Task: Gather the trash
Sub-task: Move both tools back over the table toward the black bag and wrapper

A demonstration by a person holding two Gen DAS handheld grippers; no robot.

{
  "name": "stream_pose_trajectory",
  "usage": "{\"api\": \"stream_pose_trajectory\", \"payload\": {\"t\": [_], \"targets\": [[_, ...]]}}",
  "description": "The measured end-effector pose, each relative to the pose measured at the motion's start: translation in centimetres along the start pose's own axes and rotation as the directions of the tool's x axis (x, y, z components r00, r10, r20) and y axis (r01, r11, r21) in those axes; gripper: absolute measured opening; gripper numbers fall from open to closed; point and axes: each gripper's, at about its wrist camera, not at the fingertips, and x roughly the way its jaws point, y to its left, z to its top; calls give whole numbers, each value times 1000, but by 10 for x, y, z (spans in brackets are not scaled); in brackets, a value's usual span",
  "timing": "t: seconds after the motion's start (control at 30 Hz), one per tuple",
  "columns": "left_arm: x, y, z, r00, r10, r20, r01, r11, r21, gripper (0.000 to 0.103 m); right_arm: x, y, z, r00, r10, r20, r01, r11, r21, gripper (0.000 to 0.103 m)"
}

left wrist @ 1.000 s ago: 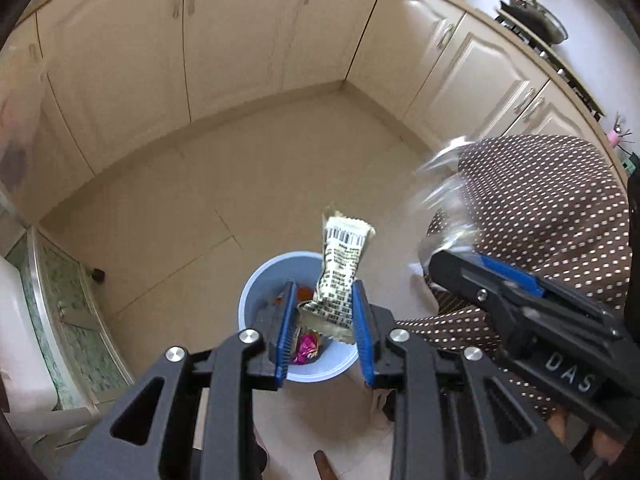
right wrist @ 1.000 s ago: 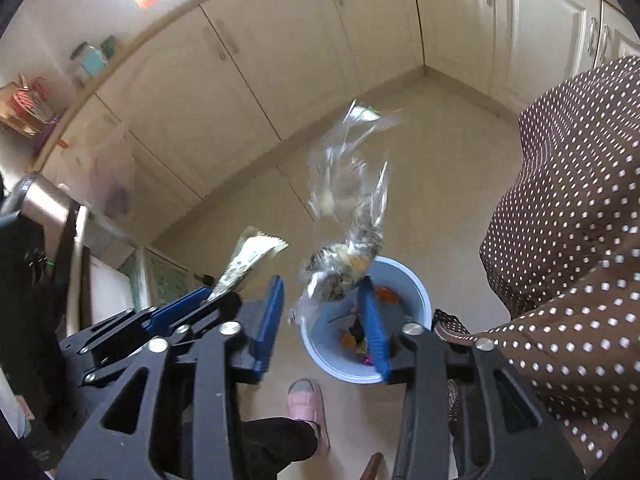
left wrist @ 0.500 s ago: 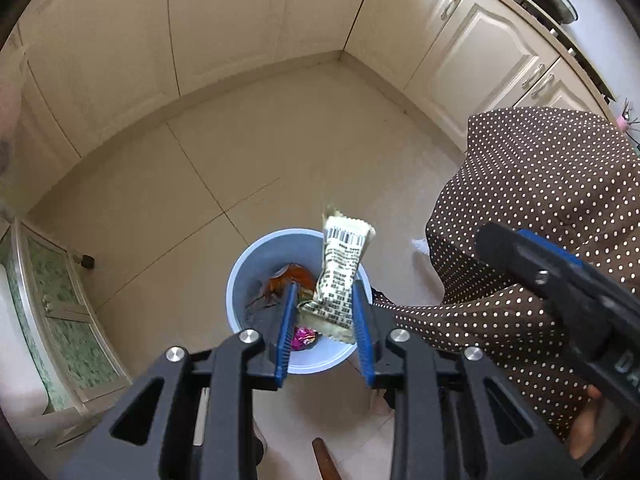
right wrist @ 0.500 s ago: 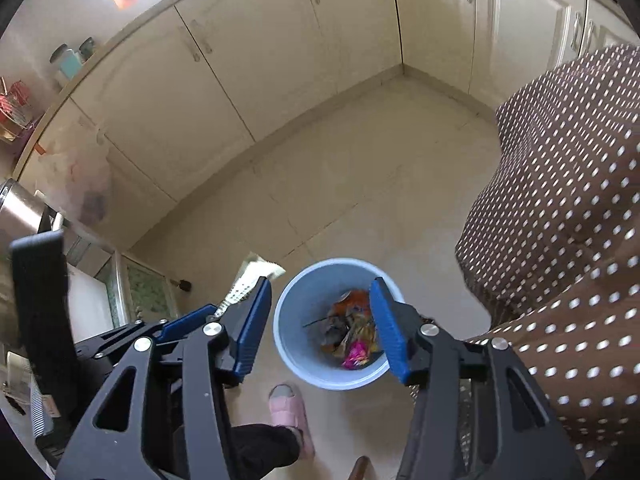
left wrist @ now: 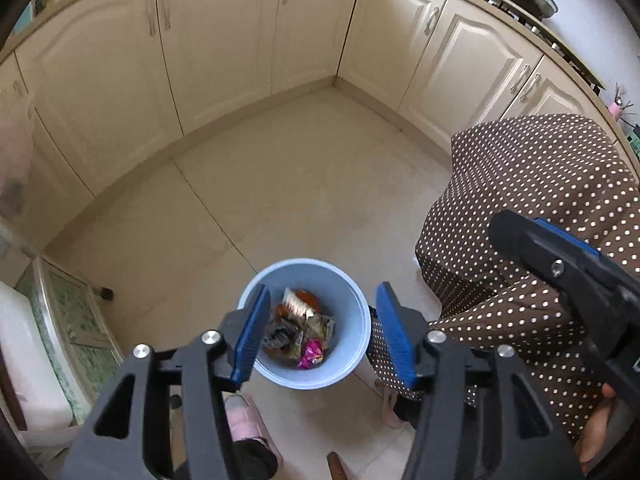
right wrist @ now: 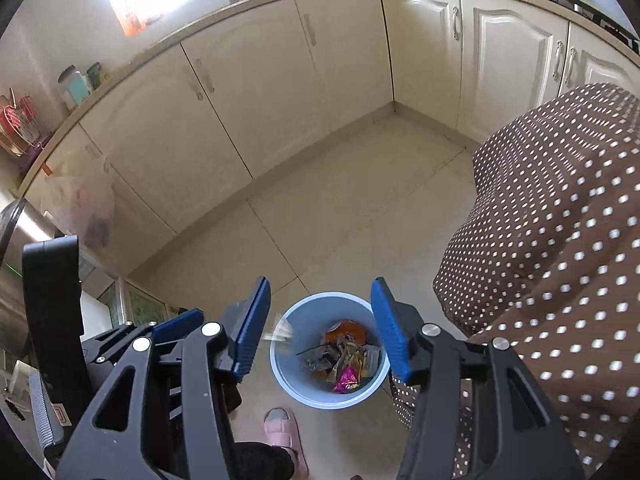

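The left gripper (left wrist: 320,332) had just opened its jaws wide, dropping the wrapper (left wrist: 294,305) into the bin (left wrist: 352,368); the right gripper (right wrist: 320,328) hung wide, empty. Both loads seemed delivered.

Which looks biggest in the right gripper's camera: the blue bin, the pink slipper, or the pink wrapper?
1. blue bin
2. pink slipper, partly hidden
3. pink wrapper inside the bin

The slipper and bin both sit on the floor, so that order seems fair.

Open tiled floor (left wrist: 304,184) stretches ahead to the cabinets (left wrist: 224,40). Below, the blue bin (left wrist: 352,300) mouth lies unblocked; a polka-dot skirt (left wrist: 532,200) crowds the right, a pink slipper (right wrist: 282,426) beside the bin.
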Motion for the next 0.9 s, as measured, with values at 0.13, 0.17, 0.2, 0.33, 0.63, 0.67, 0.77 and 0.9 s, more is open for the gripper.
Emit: {"api": "stream_pose_trajectory", "payload": {"t": [0.13,0.17,0.2,0.33,0.63,0.67,0.77,0.9], "targets": [[-26,-6,2,999,-7,40,7,1000,-5,54,-31,-1,7,999,3,51,-3,1000,-2,50],[-36,-9,3,998,-12,57,12,1000,-4,54,-38,-1,8,998,3,63,-3,1000,-2,50],[-42,-11,4,997,-15,70,15,1000,-2,54,-47,-3,10,997,8,78,-8,1000,-2,50],[-87,-31,11,988,-50,148,47,999,22,54,-88,-9,20,990,14,142,-13,1000,-9,50],[-159,-140,25,952,-171,254,124,974,190,56,-189,-79,35,952,-75,298,64,997,47,55],[-163,-159,26,949,-183,257,127,967,220,57,-201,-95,34,945,-94,314,78,995,64,55],[-166,-210,29,944,-224,242,153,947,283,58,-227,-141,32,927,-162,337,132,985,110,55],[-157,-286,32,936,-300,182,220,905,363,58,-252,-204,25,907,-256,334,210,963,167,56]]}}
